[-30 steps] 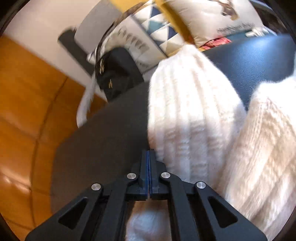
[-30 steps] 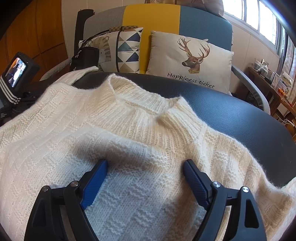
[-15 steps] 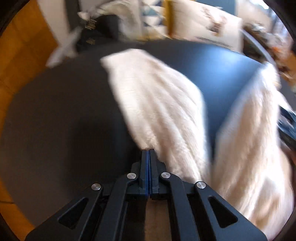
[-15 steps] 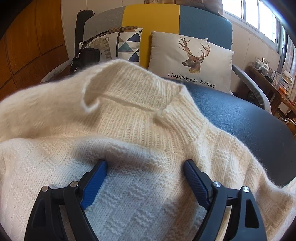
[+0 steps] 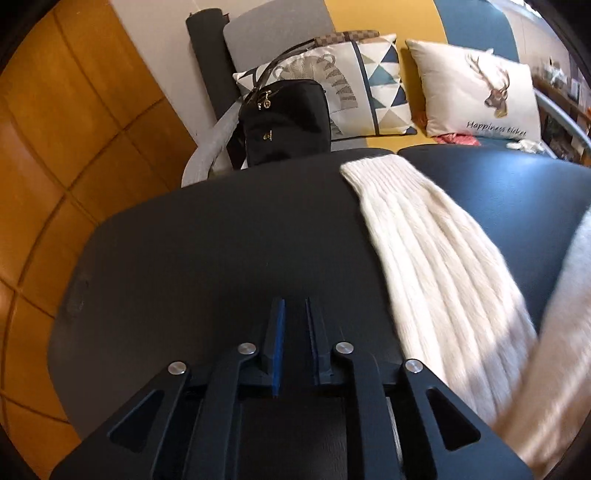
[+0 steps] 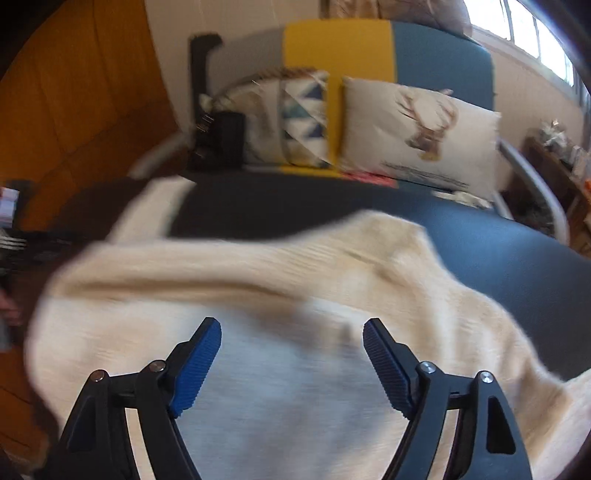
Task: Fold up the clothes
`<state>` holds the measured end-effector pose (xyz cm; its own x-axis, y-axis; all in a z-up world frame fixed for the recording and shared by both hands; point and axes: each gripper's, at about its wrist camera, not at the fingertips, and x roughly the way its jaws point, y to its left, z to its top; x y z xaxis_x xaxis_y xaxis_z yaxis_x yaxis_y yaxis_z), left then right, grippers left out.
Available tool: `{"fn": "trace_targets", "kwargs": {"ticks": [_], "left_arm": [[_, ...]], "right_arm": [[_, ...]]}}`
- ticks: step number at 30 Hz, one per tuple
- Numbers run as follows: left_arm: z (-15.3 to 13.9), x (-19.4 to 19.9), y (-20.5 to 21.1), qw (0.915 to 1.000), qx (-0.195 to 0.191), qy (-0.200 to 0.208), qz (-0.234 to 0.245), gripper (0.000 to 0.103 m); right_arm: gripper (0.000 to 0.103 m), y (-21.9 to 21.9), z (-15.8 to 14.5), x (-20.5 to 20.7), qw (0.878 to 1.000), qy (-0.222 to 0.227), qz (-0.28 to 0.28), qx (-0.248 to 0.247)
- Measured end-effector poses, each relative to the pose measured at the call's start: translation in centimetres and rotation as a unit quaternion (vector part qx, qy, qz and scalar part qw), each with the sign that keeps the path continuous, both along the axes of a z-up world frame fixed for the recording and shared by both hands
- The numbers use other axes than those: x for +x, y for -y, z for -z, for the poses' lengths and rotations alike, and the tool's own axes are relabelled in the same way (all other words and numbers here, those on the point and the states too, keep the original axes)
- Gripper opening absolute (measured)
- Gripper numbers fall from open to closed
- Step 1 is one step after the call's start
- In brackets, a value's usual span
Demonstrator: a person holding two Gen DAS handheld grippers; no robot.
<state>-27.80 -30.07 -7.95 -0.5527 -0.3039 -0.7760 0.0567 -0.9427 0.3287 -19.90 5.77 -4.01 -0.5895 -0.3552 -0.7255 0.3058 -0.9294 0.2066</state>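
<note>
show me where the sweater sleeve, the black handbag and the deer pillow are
sweater sleeve (image 5: 436, 266), left wrist view, middle of the ribbed length
black handbag (image 5: 286, 122), left wrist view, its front face
deer pillow (image 5: 480, 99), left wrist view, beside the antlered head

Colours here are pretty loud tbh. The sweater (image 6: 280, 295) is cream, with a ribbed sleeve (image 5: 436, 251) running off to the right of the left gripper (image 5: 294, 332), which is black with blue pads. The table (image 5: 221, 240) under it is dark grey to black. Straight ahead, the sofa (image 5: 369, 22) goes grey, mustard yellow, then teal. One cushion (image 5: 373, 81) has blue, teal and grey triangles plus a zebra print, the other cushion (image 5: 480, 92) is off-white with a brown deer head and dark lettering. The handbag (image 5: 284, 122) is black with gold hardware. Left of everything is orange-brown wood panelling (image 5: 74, 129).
</note>
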Motion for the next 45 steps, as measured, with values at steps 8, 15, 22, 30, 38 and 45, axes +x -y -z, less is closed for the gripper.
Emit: {"fn": "trace_targets", "kwargs": {"ticks": [8,15,22,30,38,45], "left_arm": [[2.2,-4.7,-1.0,0.9961,0.073,0.049,-0.009,0.025],[2.1,-6.7,-1.4,0.9976,0.045,0.046,-0.024,0.029],[1.9,-7.4,-1.0,0.9964,0.068,0.031,-0.039,0.024],[2.5,-7.8,-4.7,0.9991,-0.026,0.031,-0.013,0.000],[0.2,-6.6,-1.3,0.9922,0.119,0.035,-0.013,0.000],[-0.7,-6.0,1.0,0.9598,0.273,0.063,0.005,0.017]], "right_arm": [[0.081,12.7,-1.4,2.3,0.985,0.017,-0.172,0.007],[0.068,14.9,3.9,4.0,0.979,0.035,-0.160,0.123],[0.065,13.5,4.2,4.8,0.983,0.024,-0.155,0.092],[0.065,13.4,4.0,4.5,0.986,0.015,-0.150,0.072],[0.065,13.7,4.4,4.0,0.988,0.009,-0.141,0.059],[0.065,13.2,4.7,3.6,0.990,0.012,-0.135,0.034]]}}
